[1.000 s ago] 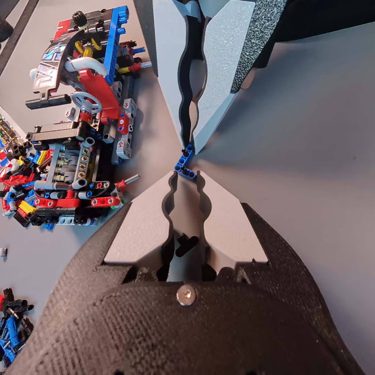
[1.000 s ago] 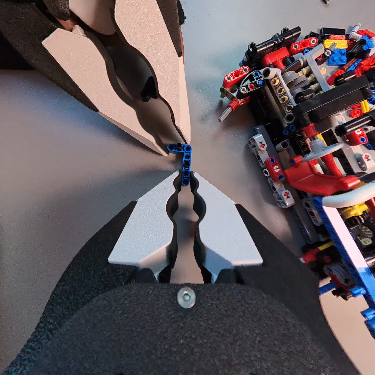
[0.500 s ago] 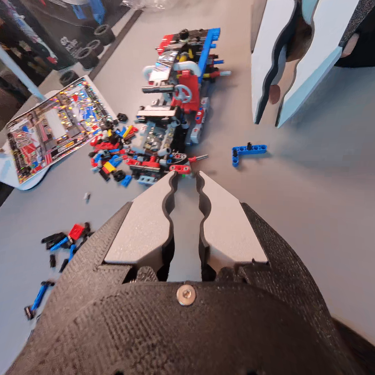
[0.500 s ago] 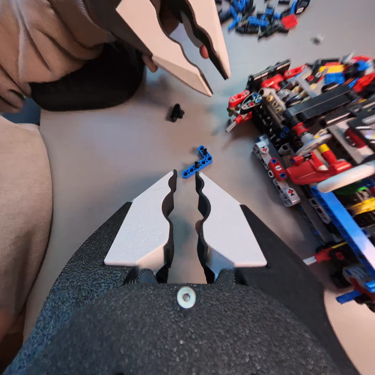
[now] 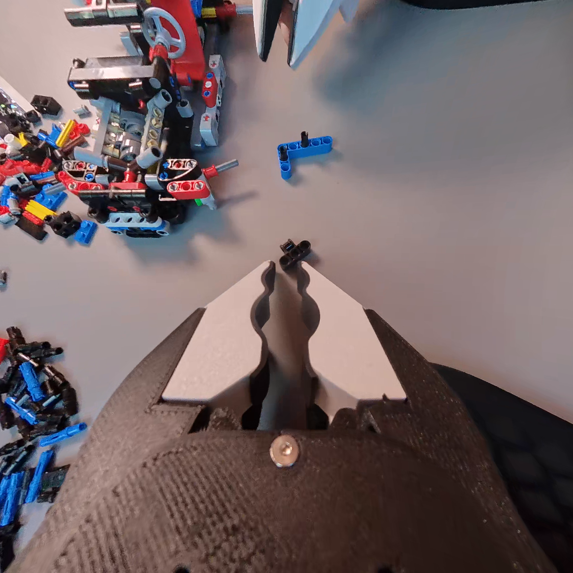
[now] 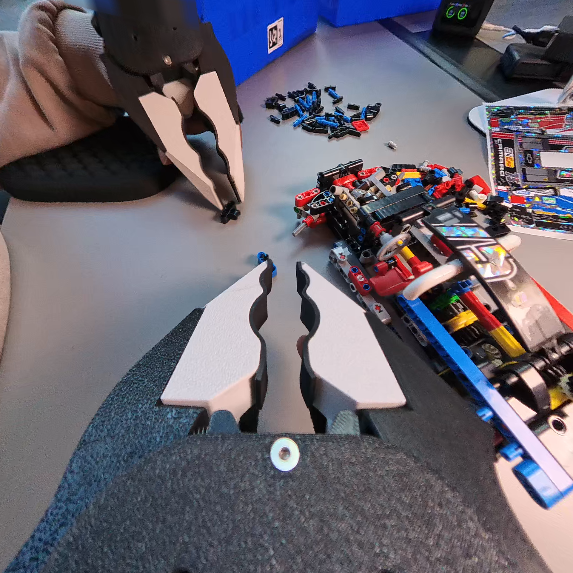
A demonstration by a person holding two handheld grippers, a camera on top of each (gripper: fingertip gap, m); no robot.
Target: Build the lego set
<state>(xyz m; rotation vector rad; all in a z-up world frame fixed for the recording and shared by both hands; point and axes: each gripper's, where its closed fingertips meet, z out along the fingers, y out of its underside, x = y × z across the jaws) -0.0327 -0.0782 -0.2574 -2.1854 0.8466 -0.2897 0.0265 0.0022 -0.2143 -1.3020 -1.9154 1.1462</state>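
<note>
Left wrist view: I see a plain grey table. My left gripper has narrow, empty jaws, tips at a black connector. The blue L-beam lies beyond; the car model is far left.

Right wrist view: my right gripper has parted, empty jaws. A blue bin stands far back; contents unseen.

The right tongs hide most of the blue L-beam in the right wrist view (only one end peeks out). The car model is cut off at the left view's top edge.
</note>
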